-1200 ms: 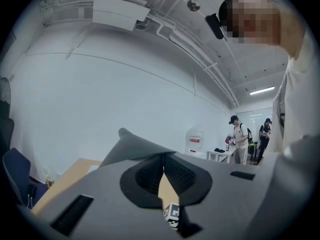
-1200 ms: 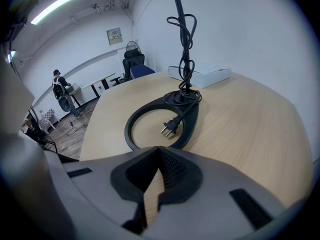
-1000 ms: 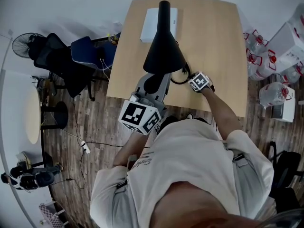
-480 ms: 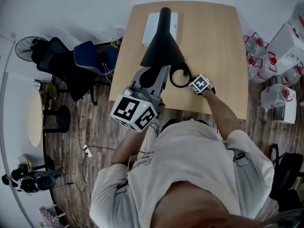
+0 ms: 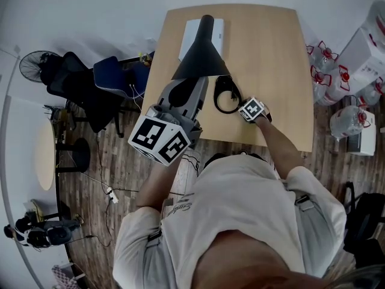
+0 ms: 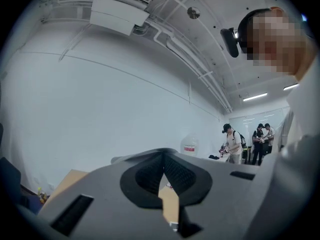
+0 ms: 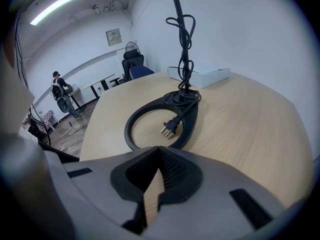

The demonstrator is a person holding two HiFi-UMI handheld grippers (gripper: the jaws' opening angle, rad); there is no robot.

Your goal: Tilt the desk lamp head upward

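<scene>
Lamp head [image 5: 201,56], black cone, hangs over near-left part of table [image 5: 283,53], narrow end pointing far. Left gripper [image 6: 162,153] angled up beneath it, jaws closed together, nothing between them. Tips hidden under cone, so contact likely but not certain. Right gripper [image 7: 159,149] low over table, just near of ring base [image 7: 129,129], jaws pressed together, empty. Plug [image 7: 169,127] lies inside ring. White box [image 7: 200,75] at far side.

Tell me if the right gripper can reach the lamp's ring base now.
Probably yes: the ring base lies just ahead of the right gripper, only bare table between; its jaws are shut.
</scene>
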